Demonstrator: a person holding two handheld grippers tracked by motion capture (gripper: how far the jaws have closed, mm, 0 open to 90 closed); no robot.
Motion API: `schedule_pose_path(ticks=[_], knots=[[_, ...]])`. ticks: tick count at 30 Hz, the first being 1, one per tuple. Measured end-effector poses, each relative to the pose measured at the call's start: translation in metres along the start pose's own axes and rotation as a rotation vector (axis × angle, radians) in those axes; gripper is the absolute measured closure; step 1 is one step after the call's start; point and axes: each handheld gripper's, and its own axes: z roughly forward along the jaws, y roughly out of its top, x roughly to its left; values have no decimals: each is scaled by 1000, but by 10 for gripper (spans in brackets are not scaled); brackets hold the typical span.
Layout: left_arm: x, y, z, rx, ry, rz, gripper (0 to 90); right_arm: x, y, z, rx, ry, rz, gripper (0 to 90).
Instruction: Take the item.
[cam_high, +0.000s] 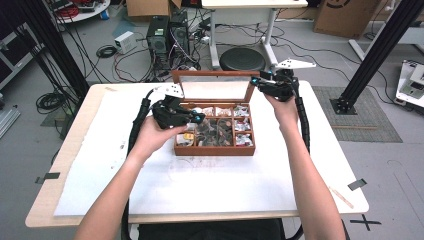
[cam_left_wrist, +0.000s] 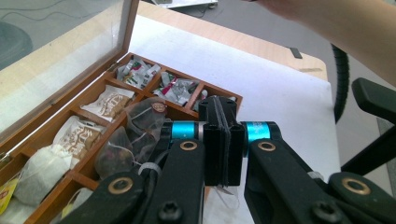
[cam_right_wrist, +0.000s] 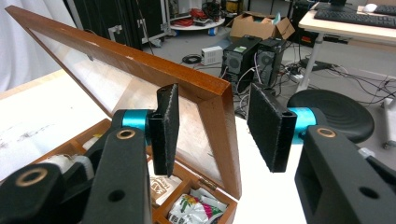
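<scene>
A: Position of the brown wooden compartment box (cam_high: 215, 149)?

B: Centre of the white cloth-covered table (cam_high: 210, 185), slightly toward the far edge. Long axis runs left–right across the high view. Its glass-paned wooden lid (cam_high: 212, 90) stands open, hinged along the far side, rising roughly upright and leaning a little away from the person.

A: Left gripper (cam_left_wrist: 223, 140)?

B: Jaws pressed flat together, no gap visible. A thin white thread or tag shows just below the pads in the left gripper view; I cannot tell whether it is pinched. It hovers over the box's left end, above the translucent pyramid tea bags (cam_left_wrist: 140, 126) in the middle compartments.

A: Right gripper (cam_right_wrist: 212, 128)?

B: Jaws wide apart, straddling the lid's right upright edge. The wooden frame sits between the pads, close to the left pad; contact not certain. Nothing gripped.

A: Contents?

B: White paper sachets (cam_left_wrist: 109, 103) in the near-hinge row, green-and-red foil packets (cam_left_wrist: 175, 88) at the right-hand end.

A: Room to move?

B: Wide bare cloth in front of the box and to both sides. Behind the lid the table ends quickly; a black round stool (cam_right_wrist: 334, 114) stands just past that edge.
</scene>
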Motion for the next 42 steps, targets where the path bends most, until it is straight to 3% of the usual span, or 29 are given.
schedule_pose_path(ticks=[12,25,42], knots=[[-28,-13,-35,-29,-7,24,891,0,0,0,-2,-1,1,550],[-51,-34,-59,-57,-24,33,891,1,0,0,-1,-5,0,550],[-66,-64,-54,-38,-56,19,891,2,-1,1,0,-6,-1,550]])
